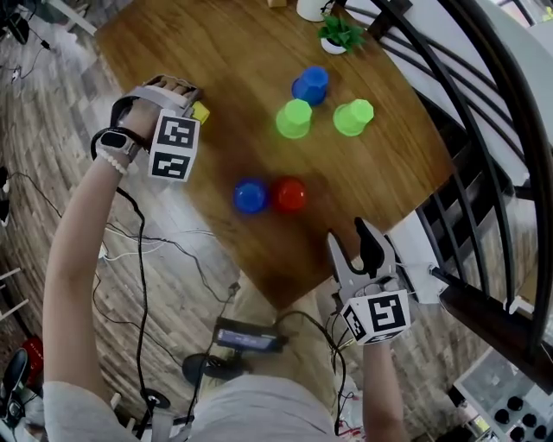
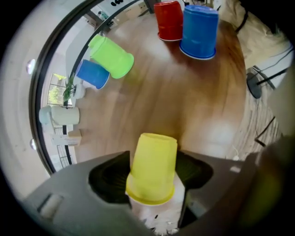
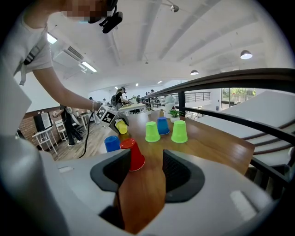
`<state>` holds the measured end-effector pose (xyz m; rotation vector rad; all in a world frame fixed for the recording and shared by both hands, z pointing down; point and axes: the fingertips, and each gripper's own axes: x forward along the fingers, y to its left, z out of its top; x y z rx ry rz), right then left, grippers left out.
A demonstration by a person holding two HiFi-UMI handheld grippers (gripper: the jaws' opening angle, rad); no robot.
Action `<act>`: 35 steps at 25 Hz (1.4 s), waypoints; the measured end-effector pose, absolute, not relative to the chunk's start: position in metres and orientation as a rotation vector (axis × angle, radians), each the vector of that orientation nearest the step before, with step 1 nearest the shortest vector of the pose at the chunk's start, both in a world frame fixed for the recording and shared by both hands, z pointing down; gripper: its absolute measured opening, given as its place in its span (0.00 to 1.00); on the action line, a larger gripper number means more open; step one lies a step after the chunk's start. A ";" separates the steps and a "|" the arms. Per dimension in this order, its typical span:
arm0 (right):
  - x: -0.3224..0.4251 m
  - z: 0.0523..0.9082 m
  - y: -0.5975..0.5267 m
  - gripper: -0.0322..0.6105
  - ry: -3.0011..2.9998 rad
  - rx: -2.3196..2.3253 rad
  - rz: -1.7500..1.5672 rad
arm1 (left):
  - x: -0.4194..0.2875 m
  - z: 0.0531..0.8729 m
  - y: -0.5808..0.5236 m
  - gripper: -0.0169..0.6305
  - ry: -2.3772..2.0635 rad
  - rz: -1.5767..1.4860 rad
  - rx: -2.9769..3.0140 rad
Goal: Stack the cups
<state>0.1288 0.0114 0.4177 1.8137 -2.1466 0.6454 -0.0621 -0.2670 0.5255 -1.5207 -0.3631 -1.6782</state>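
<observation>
My left gripper (image 1: 187,105) is shut on a yellow cup (image 2: 152,168), which it grips by the sides with the rim toward the camera, over the wooden table's (image 1: 216,52) left part. The yellow cup (image 1: 200,111) peeks out beside the marker cube. A blue cup (image 1: 251,196) and a red cup (image 1: 289,194) stand upside down side by side mid-table. Farther back are a green cup (image 1: 294,118), another blue cup (image 1: 310,85) and a second green cup (image 1: 353,116). My right gripper (image 1: 352,242) is open and holds nothing, just off the table's near corner.
A dark curved railing (image 1: 484,129) runs close along the table's right side. A small potted plant (image 1: 339,34) and a white pot (image 1: 311,9) stand at the far edge. Cables (image 1: 173,250) and a black box (image 1: 246,337) lie on the floor.
</observation>
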 end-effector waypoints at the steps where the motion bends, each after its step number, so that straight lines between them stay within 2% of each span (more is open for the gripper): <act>1: 0.129 0.418 0.012 0.37 -2.148 1.817 0.647 | -0.062 0.525 -0.267 0.47 -0.354 -1.683 -1.535; 12: 0.125 0.417 0.011 0.37 -2.165 1.797 0.646 | -0.050 0.503 -0.260 0.42 -0.127 -1.595 -1.926; 19: 0.121 0.409 0.008 0.37 -2.182 1.789 0.635 | -0.031 0.467 -0.225 0.43 0.181 -1.328 -2.454; 28: 0.108 0.406 0.003 0.37 -2.211 1.736 0.620 | -0.040 0.445 -0.186 0.43 0.659 -0.800 -3.075; 35: 0.097 0.408 0.005 0.37 -2.229 1.693 0.613 | -0.037 0.460 -0.151 0.43 0.738 -0.693 -3.176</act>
